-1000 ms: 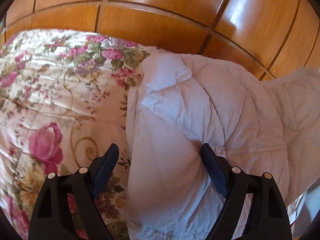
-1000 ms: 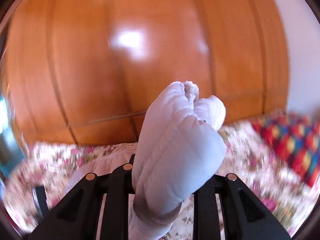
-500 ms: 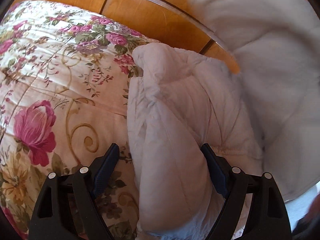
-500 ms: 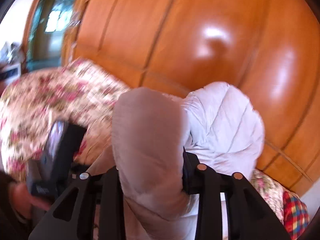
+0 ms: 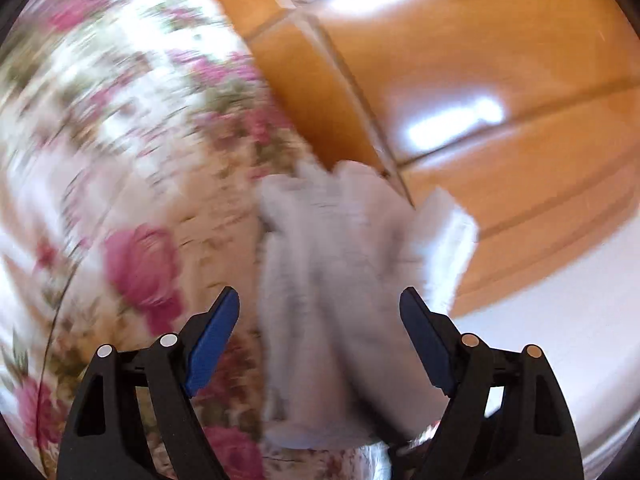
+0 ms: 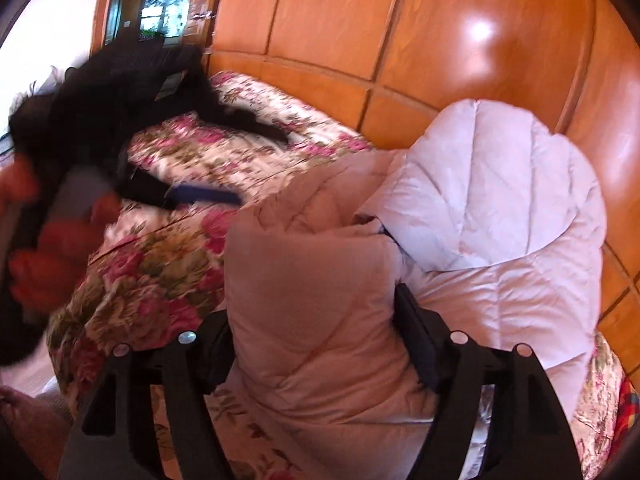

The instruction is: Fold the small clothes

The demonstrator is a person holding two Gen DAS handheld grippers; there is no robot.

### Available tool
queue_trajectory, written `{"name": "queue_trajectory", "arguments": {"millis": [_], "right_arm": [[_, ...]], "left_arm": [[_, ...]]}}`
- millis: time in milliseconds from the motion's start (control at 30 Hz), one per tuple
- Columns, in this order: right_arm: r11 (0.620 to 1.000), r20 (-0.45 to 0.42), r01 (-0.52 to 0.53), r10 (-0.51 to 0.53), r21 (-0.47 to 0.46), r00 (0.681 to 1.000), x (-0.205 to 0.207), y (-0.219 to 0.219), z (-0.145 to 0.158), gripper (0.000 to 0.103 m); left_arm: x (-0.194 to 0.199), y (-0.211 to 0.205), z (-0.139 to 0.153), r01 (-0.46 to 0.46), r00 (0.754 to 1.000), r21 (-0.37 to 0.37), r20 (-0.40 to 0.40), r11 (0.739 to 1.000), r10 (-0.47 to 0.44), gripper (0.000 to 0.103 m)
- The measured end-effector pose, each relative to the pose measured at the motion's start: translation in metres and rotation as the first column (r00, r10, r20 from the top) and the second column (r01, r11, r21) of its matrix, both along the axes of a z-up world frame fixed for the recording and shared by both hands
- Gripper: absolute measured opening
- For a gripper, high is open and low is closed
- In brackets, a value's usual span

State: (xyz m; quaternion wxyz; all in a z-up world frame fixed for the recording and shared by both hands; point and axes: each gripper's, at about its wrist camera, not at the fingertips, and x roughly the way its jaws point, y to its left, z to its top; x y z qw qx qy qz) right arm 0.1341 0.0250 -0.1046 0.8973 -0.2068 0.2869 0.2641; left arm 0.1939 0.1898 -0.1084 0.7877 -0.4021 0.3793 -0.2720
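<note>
A pale pink quilted puffer garment [image 6: 460, 240] lies bunched on the floral bedspread [image 6: 180, 160] against the wooden headboard. My right gripper [image 6: 312, 344] is shut on a thick fold of it, and its fingers are mostly hidden by the fabric. In the blurred left wrist view the same garment [image 5: 340, 280] hangs between the blue pads [image 5: 212, 328] of my left gripper [image 5: 320, 316], which stands wide open and does not pinch it. The left gripper also shows in the right wrist view [image 6: 192, 196], held by a hand at the far left.
The glossy wooden headboard [image 6: 400, 40] runs behind the bed. The floral bedspread [image 5: 120, 160] stretches to the left. A colourful checked cloth [image 6: 628, 408] lies at the right edge. A window [image 6: 164, 4] shows far left.
The right gripper has swung the held fold down and left over the rest of the garment. The left gripper has moved fast, blurring its view, and stays open.
</note>
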Motion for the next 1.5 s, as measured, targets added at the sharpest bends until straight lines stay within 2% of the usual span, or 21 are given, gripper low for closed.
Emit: {"name": "queue_trajectory", "arguments": {"millis": [67, 133, 267, 333, 367, 467, 567, 633, 700, 733, 833, 933, 967, 1000, 1033, 1067, 1100, 1200, 1267, 1367, 1500], "right_arm": [[0.999, 0.006, -0.025, 0.025, -0.021, 1.000, -0.004, 0.003, -0.005, 0.072], [0.998, 0.021, -0.043, 0.044, -0.048, 0.999, -0.011, 0.004, -0.009, 0.072], [0.996, 0.049, -0.046, 0.050, -0.074, 0.998, -0.020, -0.002, -0.011, 0.073], [0.999, 0.034, -0.046, 0.046, 0.000, 0.998, -0.023, -0.018, 0.002, 0.072], [0.996, 0.017, -0.050, 0.049, 0.069, 0.999, -0.026, -0.030, 0.010, 0.071], [0.955, 0.026, -0.038, 0.032, 0.294, 0.999, -0.035, -0.079, 0.046, 0.071], [0.914, 0.061, 0.076, -0.109, 0.398, 0.992, -0.020, -0.132, 0.080, 0.072], [0.871, 0.030, 0.182, -0.219, 0.456, 0.975, 0.004, -0.162, 0.092, 0.072], [0.804, -0.014, 0.320, -0.363, 0.502, 0.932, 0.030, -0.195, 0.098, 0.071], [0.742, -0.067, 0.415, -0.451, 0.527, 0.890, 0.049, -0.216, 0.099, 0.071], [0.631, -0.209, 0.550, -0.534, 0.547, 0.820, 0.091, -0.244, 0.093, 0.060], [0.579, -0.326, 0.636, -0.554, 0.511, 0.766, 0.129, -0.245, 0.082, 0.050], [0.574, -0.374, 0.644, -0.526, 0.506, 0.764, 0.140, -0.237, 0.076, 0.046], [0.597, -0.400, 0.623, -0.478, 0.505, 0.782, 0.149, -0.223, 0.069, 0.042], [0.653, -0.402, 0.589, -0.434, 0.476, 0.807, 0.158, -0.205, 0.068, 0.042], [0.744, -0.367, 0.533, -0.402, 0.403, 0.839, 0.163, -0.175, 0.065, 0.042], [0.799, -0.338, 0.486, -0.375, 0.355, 0.863, 0.167, -0.157, 0.063, 0.042], [0.898, -0.276, 0.375, -0.309, 0.231, 0.910, 0.171, -0.104, 0.044, 0.042], [0.924, -0.237, 0.349, -0.309, 0.155, 0.921, 0.175, -0.086, 0.032, 0.042], [0.930, -0.177, 0.353, -0.332, 0.105, 0.926, 0.180, -0.080, 0.018, 0.042], [0.924, -0.136, 0.357, -0.339, 0.141, 0.931, 0.170, -0.086, 0.017, 0.043]], "left_arm": [[0.014, -0.027, 0.027, 0.117, 0.992, 0.089, 0.044, 0.989, -0.121, 0.082], [0.028, -0.054, 0.043, 0.169, 0.983, 0.171, 0.045, 0.971, -0.179, 0.082], [0.055, -0.100, 0.054, 0.189, 0.979, 0.373, -0.004, 0.908, -0.202, 0.082], [0.055, -0.114, 0.051, 0.158, 0.985, 0.453, -0.008, 0.878, -0.173, 0.057], [0.053, -0.116, 0.049, 0.147, 0.986, 0.469, -0.005, 0.871, -0.164, 0.037], [0.046, -0.097, 0.039, 0.104, 0.993, 0.417, 0.011, 0.903, -0.119, 0.021], [0.036, -0.069, 0.022, 0.047, 0.999, 0.393, -0.014, 0.918, -0.045, 0.003], [0.036, -0.056, 0.000, 0.029, 0.997, 0.396, -0.078, 0.918, 0.002, 0.003], [0.032, -0.048, -0.016, 0.028, 0.993, 0.339, -0.116, 0.940, 0.012, 0.003], [0.028, -0.044, -0.016, 0.010, 0.993, 0.313, -0.111, 0.950, 0.026, 0.003], [0.015, -0.038, -0.010, -0.024, 0.997, 0.271, -0.061, 0.962, 0.042, 0.003], [0.004, -0.032, 0.000, -0.045, 0.998, 0.230, -0.027, 0.972, 0.052, 0.003], [0.004, -0.031, 0.003, -0.050, 0.998, 0.220, -0.020, 0.974, 0.056, 0.003], [0.004, -0.030, 0.005, -0.051, 0.998, 0.210, -0.012, 0.976, 0.055, 0.004], [0.003, -0.032, 0.008, -0.049, 0.999, 0.208, -0.002, 0.977, 0.050, 0.004], [0.003, -0.035, 0.009, -0.045, 0.999, 0.217, 0.001, 0.975, 0.045, 0.004], [0.006, -0.037, 0.007, -0.039, 0.999, 0.231, 0.003, 0.972, 0.040, 0.004], [0.010, -0.045, -0.004, -0.037, 0.999, 0.274, -0.016, 0.961, 0.043, 0.004], [0.012, -0.039, -0.017, -0.052, 0.997, 0.269, -0.046, 0.962, 0.067, 0.004], [0.009, -0.025, -0.029, -0.079, 0.992, 0.229, -0.080, 0.970, 0.099, 0.004], [-0.007, -0.002, -0.003, -0.174, 0.982, 0.229, -0.035, 0.958, 0.186, 0.004]]}}
